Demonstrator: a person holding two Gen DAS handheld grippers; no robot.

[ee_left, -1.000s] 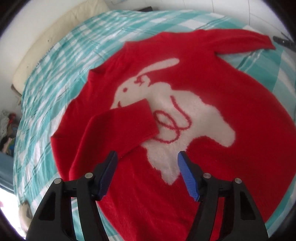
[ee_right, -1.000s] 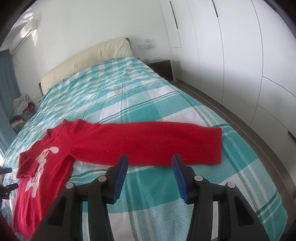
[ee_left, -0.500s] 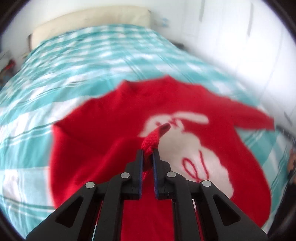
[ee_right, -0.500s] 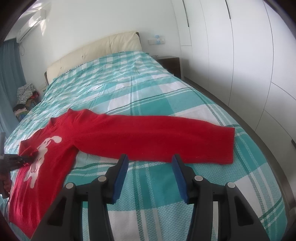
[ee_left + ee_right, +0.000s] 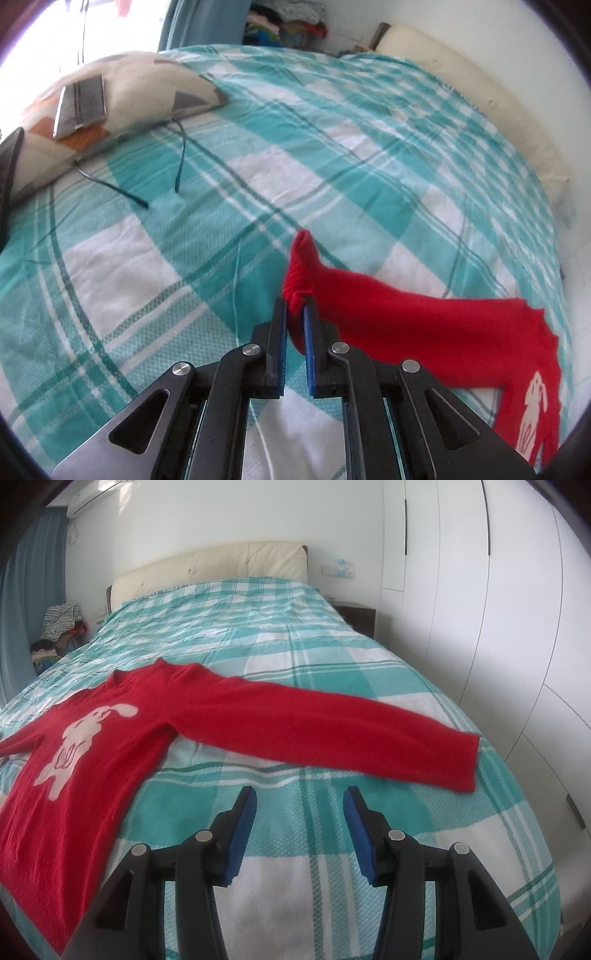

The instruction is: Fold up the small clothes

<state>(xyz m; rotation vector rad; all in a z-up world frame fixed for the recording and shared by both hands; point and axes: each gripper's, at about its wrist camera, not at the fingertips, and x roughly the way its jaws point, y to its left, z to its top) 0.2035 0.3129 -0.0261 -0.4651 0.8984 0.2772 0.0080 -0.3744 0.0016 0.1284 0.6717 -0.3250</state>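
Note:
A red sweater [image 5: 110,738] with a white rabbit on its front lies flat on the teal checked bed cover [image 5: 295,635]. In the left wrist view my left gripper [image 5: 295,314] is shut on the cuff of one sleeve [image 5: 301,269], and that sleeve [image 5: 424,321] stretches away to the right toward the sweater's body [image 5: 532,398]. The other sleeve [image 5: 332,723] lies straight out to the right in the right wrist view. My right gripper [image 5: 300,799] hangs open just in front of that sleeve, with only the bed cover between its fingers.
A patterned pillow [image 5: 122,96] with a flat grey device [image 5: 81,103] on it lies at the far left, and a dark cable [image 5: 177,158] trails beside it. The cream headboard [image 5: 210,565] stands behind, white wardrobe doors [image 5: 480,590] stand at the right, and a clothes pile [image 5: 59,627] is at the left.
My left gripper shut on the folded-in sleeve's cuff and pulled it off the sweater's front, out over the bed cover. My right gripper drifted closer to the other sleeve, staying open.

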